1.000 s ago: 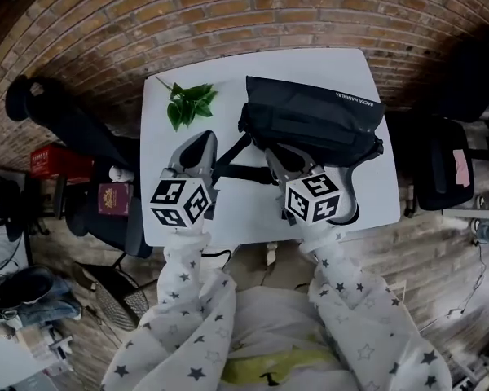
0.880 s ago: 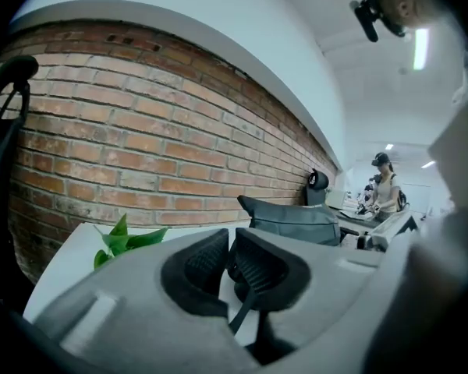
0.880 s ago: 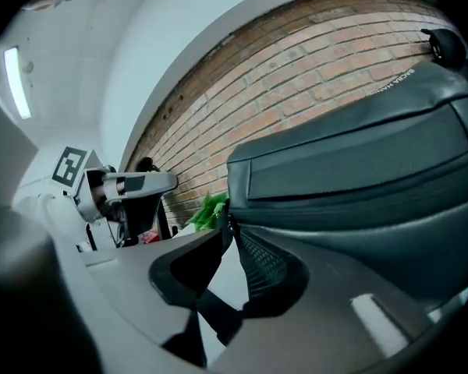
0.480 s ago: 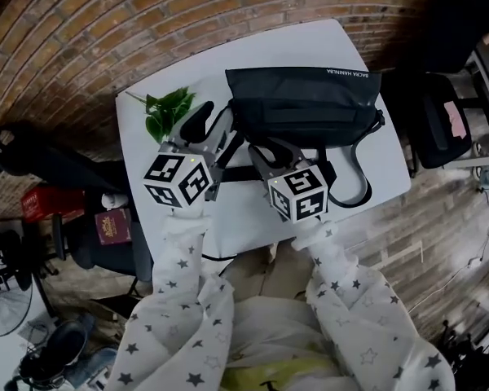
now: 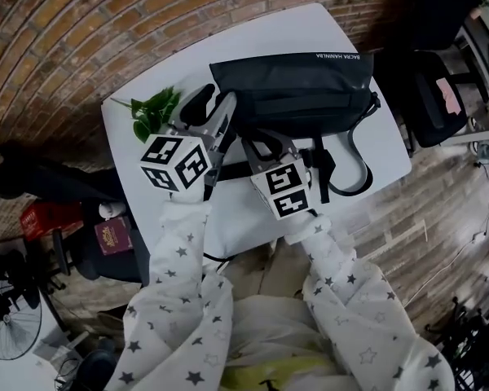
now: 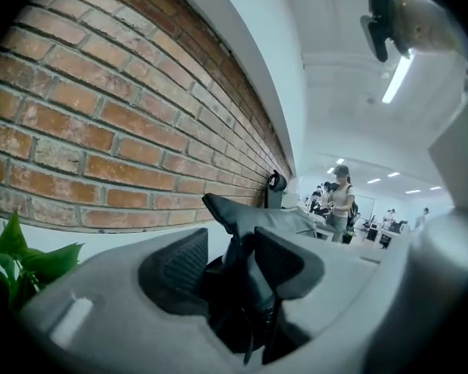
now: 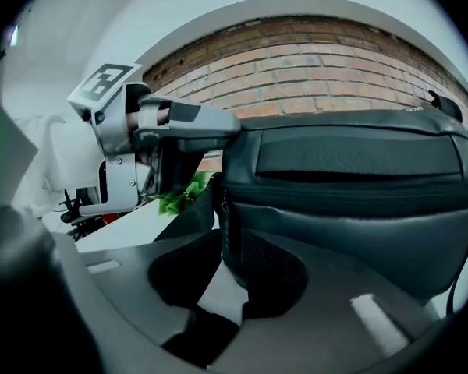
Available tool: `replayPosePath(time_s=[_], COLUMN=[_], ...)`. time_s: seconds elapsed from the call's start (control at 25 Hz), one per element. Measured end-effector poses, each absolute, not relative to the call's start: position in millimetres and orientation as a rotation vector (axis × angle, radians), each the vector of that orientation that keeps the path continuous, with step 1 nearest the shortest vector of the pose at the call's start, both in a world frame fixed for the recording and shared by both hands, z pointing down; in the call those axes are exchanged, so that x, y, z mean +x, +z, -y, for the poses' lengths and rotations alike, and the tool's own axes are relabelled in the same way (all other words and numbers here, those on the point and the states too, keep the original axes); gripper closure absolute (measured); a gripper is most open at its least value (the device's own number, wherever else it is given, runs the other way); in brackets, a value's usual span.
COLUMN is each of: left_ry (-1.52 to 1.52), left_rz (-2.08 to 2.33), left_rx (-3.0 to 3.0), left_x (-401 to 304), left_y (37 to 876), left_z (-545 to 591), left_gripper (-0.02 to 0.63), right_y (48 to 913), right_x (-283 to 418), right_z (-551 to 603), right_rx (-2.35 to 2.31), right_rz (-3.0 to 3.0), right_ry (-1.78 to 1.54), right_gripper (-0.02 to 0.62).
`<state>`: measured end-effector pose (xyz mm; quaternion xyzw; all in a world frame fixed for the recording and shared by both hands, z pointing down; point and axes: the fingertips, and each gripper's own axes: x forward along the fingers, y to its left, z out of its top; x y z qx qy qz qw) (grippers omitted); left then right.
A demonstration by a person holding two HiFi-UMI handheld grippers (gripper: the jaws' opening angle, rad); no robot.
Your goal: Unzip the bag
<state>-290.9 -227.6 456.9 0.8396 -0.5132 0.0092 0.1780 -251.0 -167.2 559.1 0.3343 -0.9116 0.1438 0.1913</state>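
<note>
Bag (image 5: pixel 293 96) on table (image 5: pixel 326 27), corner between opening left hand-held gripper (image 6: pixel 232 248) jaws.

White table (image 5: pixel 246 220): bag (image 5: pixel 297 88), leafy sprig (image 5: pixel 151 112)

L tongs (image 6: pixel 230 255) opening, R tongs (image 7: pixel 230 275) closing

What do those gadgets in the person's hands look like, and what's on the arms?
The left gripper and right gripper are each pale grey, with two dark ridged pads and a cube of black-and-white square markers at the back. No cables show. The sleeves are white with dark stars. Left jaws are opening, right closing, the bag between each pair.
</note>
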Motion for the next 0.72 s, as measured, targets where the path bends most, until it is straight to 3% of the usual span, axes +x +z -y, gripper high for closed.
replayPosePath(time_s=[0.72], left_ry=[-0.004], left_rz=[1.392], left_rx=[2.432], left_x=[-273.1], left_y=[453.7], left_z=[233.3], left_gripper=[0.494], right_y=[554.2], right_x=[-241.0], right_z=[170.6], right_rx=[0.939], right_rz=[2.534], right_ry=[0.276], right_gripper=[0.576])
